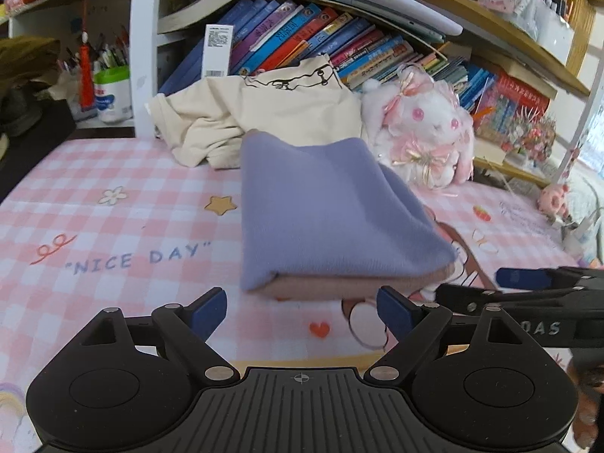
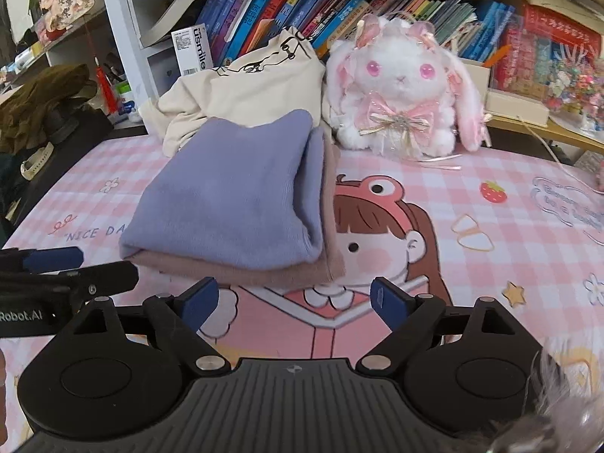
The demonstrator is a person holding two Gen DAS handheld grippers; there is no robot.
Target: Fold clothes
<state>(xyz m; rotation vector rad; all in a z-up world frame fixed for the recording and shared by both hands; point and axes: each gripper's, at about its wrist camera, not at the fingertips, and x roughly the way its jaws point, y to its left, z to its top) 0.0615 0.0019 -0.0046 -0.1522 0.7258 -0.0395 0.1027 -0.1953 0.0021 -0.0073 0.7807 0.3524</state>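
Both of my grippers hang open over the near edge of the desk, nothing between their blue pads: the left gripper [image 1: 302,311] just short of the folded clothes, the right gripper [image 2: 294,304] beside it, each poking into the edge of the other's view.

Largest around me is the bookshelf [image 1: 502,34], packed with leaning books [image 2: 287,3] whose spines are too small to read. Its upper shelves run out of frame. Below it spreads the pink checked desk mat [image 1: 113,226], printed "NICE DAY" and a cartoon girl; the clothes cover part of her head.

On the mat sits the folded purple sweater [image 2: 230,204], lying square on a folded dusty-pink garment [image 2: 302,270], of which only the front and right edges show. Behind them slumps an unfolded cream shirt [image 1: 287,113] with a black line drawing, its lower part hidden by the purple stack.

Right of that shirt a white and pink plush rabbit [image 2: 400,90] sits upright, touching it. A white "usmile" box [image 2: 190,51] stands among the books. Far left, an olive cloth heap [image 2: 41,98] is blurred and cut off.
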